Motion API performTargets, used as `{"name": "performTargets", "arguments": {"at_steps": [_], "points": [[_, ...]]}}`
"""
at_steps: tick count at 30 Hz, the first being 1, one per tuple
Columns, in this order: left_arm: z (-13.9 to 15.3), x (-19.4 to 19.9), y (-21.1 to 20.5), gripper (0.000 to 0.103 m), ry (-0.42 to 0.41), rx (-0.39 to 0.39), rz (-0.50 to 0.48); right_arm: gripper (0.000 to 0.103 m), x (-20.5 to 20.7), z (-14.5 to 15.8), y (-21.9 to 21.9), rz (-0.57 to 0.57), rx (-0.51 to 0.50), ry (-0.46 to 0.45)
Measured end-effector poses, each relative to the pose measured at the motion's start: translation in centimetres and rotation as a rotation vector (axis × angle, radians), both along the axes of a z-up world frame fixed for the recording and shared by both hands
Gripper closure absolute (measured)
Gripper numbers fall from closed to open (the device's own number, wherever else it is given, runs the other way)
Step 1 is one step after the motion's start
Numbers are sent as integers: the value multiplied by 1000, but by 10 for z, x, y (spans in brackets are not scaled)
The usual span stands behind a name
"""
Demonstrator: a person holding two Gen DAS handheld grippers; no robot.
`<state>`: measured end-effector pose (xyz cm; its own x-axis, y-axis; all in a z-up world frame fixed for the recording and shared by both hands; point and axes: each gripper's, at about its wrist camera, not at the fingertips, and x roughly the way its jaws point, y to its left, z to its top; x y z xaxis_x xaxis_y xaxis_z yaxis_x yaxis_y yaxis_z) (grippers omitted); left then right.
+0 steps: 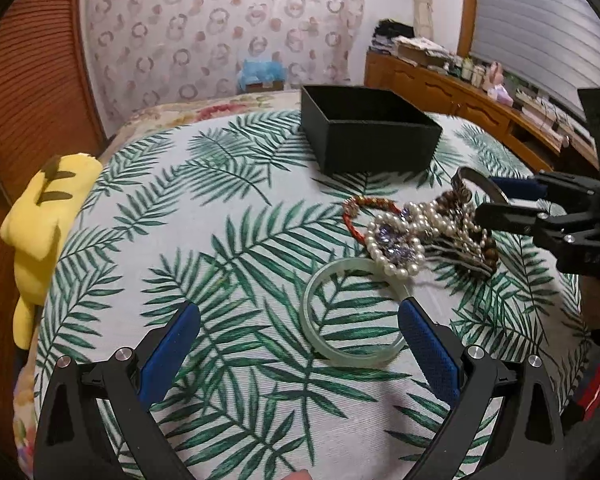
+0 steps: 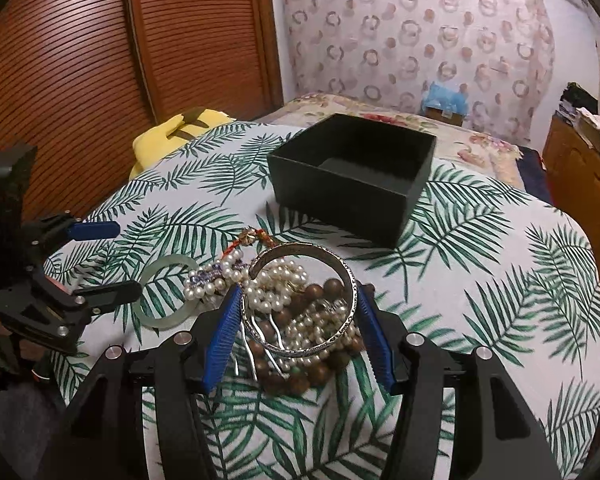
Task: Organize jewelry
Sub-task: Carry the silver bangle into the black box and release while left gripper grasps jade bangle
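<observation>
Left wrist view: left gripper point(image 1: 300, 332) low over the leaf-print cloth point(image 1: 220, 240), jaws spread wide, nothing between them. Its right finger tip touches or overlaps the near rim of the pale green bangle point(image 1: 354, 312), which lies flat on the cloth. Just beyond: heap of pearl strands point(image 1: 400, 236) over a red cord bracelet point(image 1: 356, 208) and brown wooden beads point(image 1: 480, 240). Black box point(image 1: 368, 132) stands open further back, apart from the heap. Right gripper point(image 1: 512, 200) reaches in level from the right, pinching a silver cuff point(image 1: 476, 180).

Right wrist view: right gripper point(image 2: 296, 320) points forward over the heap, fingers pressed against both sides of the silver cuff point(image 2: 300, 304), cuff raised above pearls and beads. Left gripper point(image 2: 112, 260) enters from the left, spread, lower finger at the green bangle point(image 2: 160, 292). Yellow plush point(image 2: 180, 128) at the cloth's far-left edge
</observation>
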<state>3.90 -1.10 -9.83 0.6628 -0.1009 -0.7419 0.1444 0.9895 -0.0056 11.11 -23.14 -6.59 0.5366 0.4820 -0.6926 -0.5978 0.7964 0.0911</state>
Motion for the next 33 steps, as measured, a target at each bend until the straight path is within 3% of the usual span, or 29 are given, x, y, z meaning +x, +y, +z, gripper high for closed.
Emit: {"name": "performTargets", "arguments": {"at_steps": [9,14,18,26,33], "points": [[-11,9,-23,8,39,63,-61,43,-7,0,-7,-18,14,-7],[-15,15,-30,18,64,78,-89,43,-9,0,-7,-13,23,-4],[-14,10,-30,34,61,39,-113,43,-11,0,-7,-11,26,-4],[-12,-6,-16,34,21,24,-90,43,-11,1,-6,-9,22,-10],[12,4,5,34,-44,-39,-47,43,8,14,0,-4,14,-27]]}}
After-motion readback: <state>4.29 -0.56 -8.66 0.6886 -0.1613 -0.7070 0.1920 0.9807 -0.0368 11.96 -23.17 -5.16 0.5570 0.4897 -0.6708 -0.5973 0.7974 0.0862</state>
